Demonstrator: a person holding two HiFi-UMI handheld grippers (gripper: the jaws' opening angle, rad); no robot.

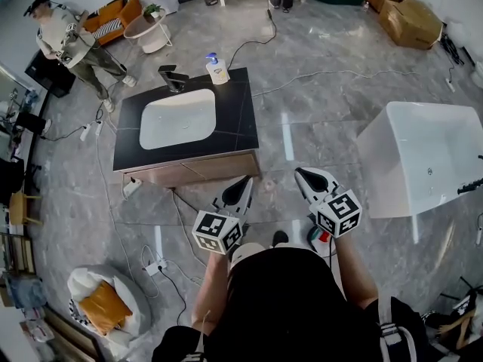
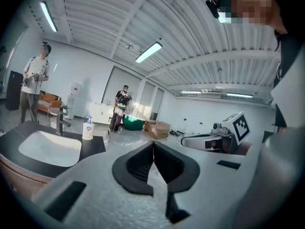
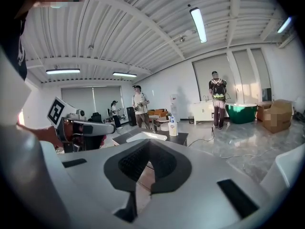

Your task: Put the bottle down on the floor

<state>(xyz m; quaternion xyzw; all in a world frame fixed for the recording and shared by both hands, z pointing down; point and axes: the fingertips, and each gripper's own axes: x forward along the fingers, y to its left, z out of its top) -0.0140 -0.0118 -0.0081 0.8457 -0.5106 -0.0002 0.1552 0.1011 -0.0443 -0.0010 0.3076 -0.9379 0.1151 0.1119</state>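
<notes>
Bottle [image 1: 217,69] upright on the black surface [image 1: 238,119], at its far edge toward the far right corner, blue pump on top, pale body; just right of the faucet [image 1: 173,78], which stands behind the white basin [image 1: 177,118] sunk in the middle of the surface; also seen small and upright in the left gripper view [image 2: 87,128] and the right gripper view [image 3: 173,127], touched by nothing; not on the floor [image 1: 317,104]. Left hand-held gripper [image 1: 246,180] closed, dark pads meeting at the tips [image 2: 153,144], nothing between them; held out past the near right corner of the surface, pointing toward it. Right hand-held gripper [image 1: 299,172] likewise closed tight and empty, pads together in its own view [image 3: 148,142]; beside the left one, off the near right corner, over grey marbled floor. Both well apart from the bottle, the whole depth of the surface between. White bathtub [image 1: 423,164] on the floor well off the right edge of the surface; cables [image 1: 332,72] trailing over the floor beyond the far edge; a person [image 1: 72,44] standing past the far left corner.
</notes>
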